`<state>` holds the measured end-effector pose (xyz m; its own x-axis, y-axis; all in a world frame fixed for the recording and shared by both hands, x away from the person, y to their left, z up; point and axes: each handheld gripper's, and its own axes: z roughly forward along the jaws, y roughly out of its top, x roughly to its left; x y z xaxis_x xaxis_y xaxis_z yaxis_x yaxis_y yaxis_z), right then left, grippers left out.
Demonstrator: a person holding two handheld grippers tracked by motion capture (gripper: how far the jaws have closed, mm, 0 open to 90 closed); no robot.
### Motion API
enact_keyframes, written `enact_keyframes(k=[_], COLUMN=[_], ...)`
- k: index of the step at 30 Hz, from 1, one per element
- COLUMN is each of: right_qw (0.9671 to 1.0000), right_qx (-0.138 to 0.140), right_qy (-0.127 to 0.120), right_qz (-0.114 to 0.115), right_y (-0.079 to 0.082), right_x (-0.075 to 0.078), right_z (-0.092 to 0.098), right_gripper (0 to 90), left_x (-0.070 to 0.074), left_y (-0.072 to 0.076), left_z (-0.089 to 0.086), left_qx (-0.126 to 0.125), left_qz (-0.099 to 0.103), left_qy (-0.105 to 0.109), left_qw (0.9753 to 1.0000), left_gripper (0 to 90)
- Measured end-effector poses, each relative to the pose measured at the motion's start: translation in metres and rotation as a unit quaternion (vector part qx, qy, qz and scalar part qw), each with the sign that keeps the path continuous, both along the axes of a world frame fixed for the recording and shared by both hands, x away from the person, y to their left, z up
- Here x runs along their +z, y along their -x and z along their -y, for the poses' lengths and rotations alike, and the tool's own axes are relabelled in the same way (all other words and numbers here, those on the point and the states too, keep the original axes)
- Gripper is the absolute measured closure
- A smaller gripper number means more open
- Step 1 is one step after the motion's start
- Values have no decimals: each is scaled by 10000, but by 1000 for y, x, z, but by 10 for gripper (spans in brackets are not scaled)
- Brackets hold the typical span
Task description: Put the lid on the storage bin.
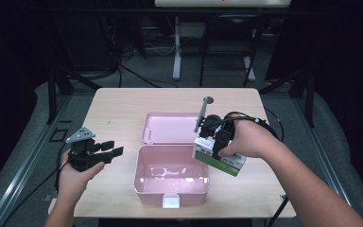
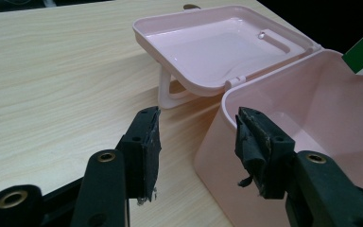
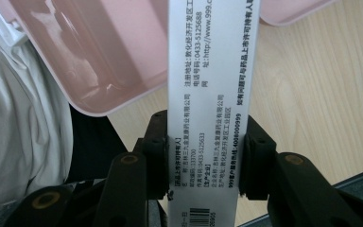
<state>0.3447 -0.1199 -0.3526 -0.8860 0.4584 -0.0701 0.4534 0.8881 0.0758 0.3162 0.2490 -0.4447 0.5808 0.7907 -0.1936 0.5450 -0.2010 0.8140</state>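
Carrying carton [image 1: 219,156] in pinching right claw [image 1: 216,147] | beside pink box [image 1: 171,182] | level it, lower inside | left claw [image 1: 108,149] spread, idle.

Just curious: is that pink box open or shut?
Open: the pink box has its lid swung back flat on the table, inside bare.

The pink box [image 1: 171,182] looked like glossy smooth plastic, the carton [image 1: 218,158] beside it printed cardboard, the table [image 1: 123,109] beneath matt pale wood grain.
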Motion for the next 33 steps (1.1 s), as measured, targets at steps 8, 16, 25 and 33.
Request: enact_keyframes(k=[8,16,25,33], right_qw=[9998,9991,9978,9965], right_qx=[208,433,657,837], right_qy=[17,16,24,27], right_qz=[-8,-3,-1,18], right_y=[4,6,10,13], right_x=[0,0,0,-2], right_z=[-17,-36,-55,-68], right_gripper=[613,613,613,613], left_x=[0,0,1,1], left_y=[0,0,0,-1], left_z=[-1,-2,-3,-4], left_qx=[-6,5,15,25], left_qz=[-9,-3,-4,13], left_qy=[-6,20,22,47], left_qw=[10000,10000,10000,10000], left_gripper=[504,503,503,503])
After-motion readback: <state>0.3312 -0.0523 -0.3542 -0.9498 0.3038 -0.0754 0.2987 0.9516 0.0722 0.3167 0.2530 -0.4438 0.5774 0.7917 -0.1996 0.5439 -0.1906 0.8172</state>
